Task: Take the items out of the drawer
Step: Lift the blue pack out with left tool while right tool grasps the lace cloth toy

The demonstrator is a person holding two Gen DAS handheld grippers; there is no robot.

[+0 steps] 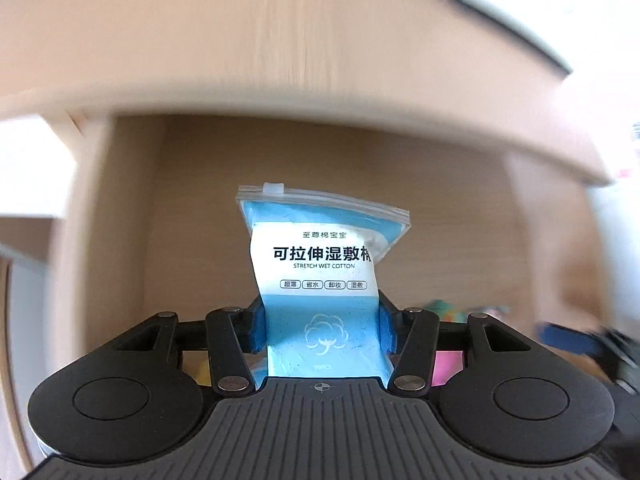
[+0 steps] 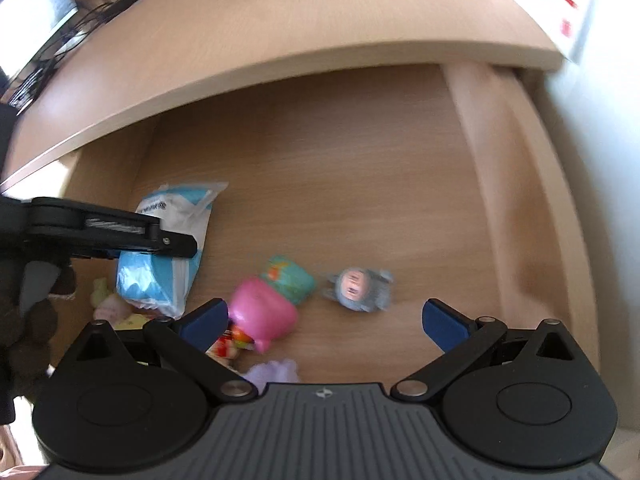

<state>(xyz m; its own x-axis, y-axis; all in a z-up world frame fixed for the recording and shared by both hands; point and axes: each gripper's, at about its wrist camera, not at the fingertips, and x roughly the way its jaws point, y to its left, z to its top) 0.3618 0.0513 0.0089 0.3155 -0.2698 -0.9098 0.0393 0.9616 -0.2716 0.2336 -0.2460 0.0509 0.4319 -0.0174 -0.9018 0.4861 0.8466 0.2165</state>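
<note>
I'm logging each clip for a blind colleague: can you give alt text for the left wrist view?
The left gripper has a blue and white cotton pad bag upright between its blue pads, which sit against the bag's sides. Behind it lie the open wooden drawer and the desk top, both blurred.

- Cotton pad pouch (image 1: pixel 320 280): light blue and white, black print, a white cotton-flower outline low on the front, clear zip strip on top.
- Left gripper (image 1: pixel 322 328): black frame, blue pads on its fingers (image 1: pixel 258 330).
- Right gripper (image 2: pixel 326 320): black, ribbed grey body, dark blue fingers (image 2: pixel 444 322).
- Drawer (image 2: pixel 340 184): pale wood grain, light tan walls.
- Table (image 2: pixel 240 40): the same light wood tone.
- Toy figure (image 2: pixel 356 286): grey-blue with a pinkish face.
- Pink toy (image 2: pixel 260 314): bright pink.
- Teal toy (image 2: pixel 290 278): teal with orange marks.
- Lilac item (image 2: pixel 272 372): pale purple.
</note>
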